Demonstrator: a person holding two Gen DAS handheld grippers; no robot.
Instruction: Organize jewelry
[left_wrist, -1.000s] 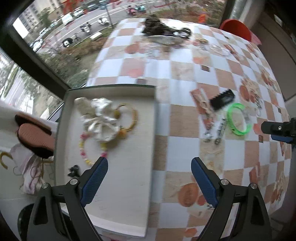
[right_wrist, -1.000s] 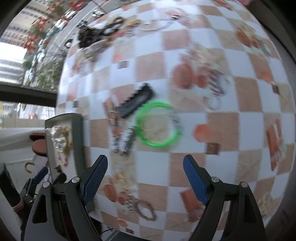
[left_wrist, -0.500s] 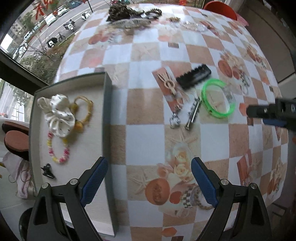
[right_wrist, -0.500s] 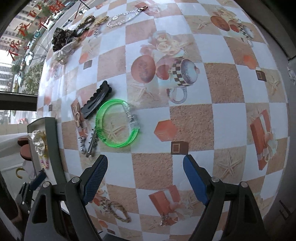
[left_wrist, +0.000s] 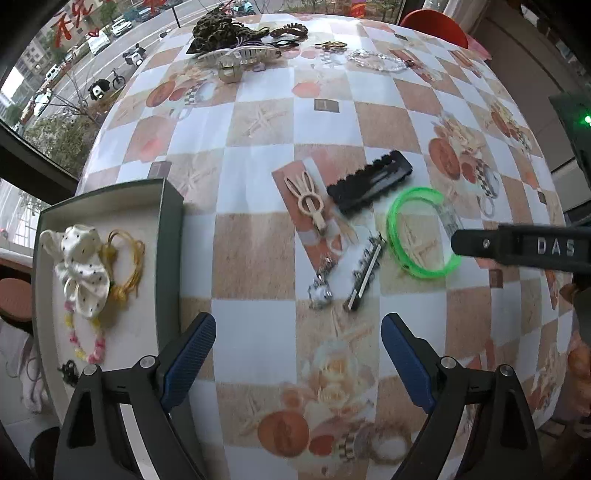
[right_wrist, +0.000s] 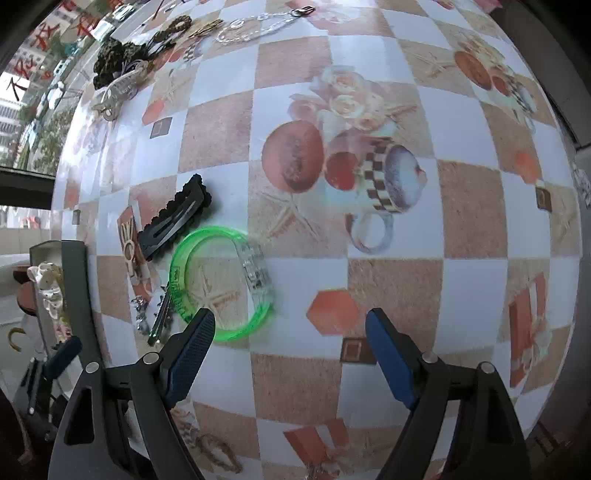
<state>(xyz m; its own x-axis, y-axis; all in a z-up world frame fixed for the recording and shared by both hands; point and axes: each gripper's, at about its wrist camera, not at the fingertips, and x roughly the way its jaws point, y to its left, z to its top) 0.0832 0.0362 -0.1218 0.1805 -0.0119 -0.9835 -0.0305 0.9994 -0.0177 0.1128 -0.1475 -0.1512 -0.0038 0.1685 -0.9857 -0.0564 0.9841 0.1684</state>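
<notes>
The left gripper (left_wrist: 298, 354) holds its ribbed blue pads spread wide with nothing between them, hovering over glossy checkered oilcloth on the table (left_wrist: 258, 122). The right gripper (right_wrist: 290, 345) is likewise agape and empty; its left pad sits just beside the translucent green bracelet (right_wrist: 221, 282), whose clear plastic segment blurs at the rim. At eleven o'clock of the bracelet lies a scalloped black hair clip (right_wrist: 175, 221), matte and flat. In the left view, a beige rabbit-shaped clip (left_wrist: 308, 199) and two sparkly metal clips (left_wrist: 343, 275) lie nearby, details smeared. At nine o'clock, the grey tray (left_wrist: 170, 236) holds a dotted white scrunchie (left_wrist: 83, 269), yellow cord loop and beaded strand; its near corner is cut off.
</notes>
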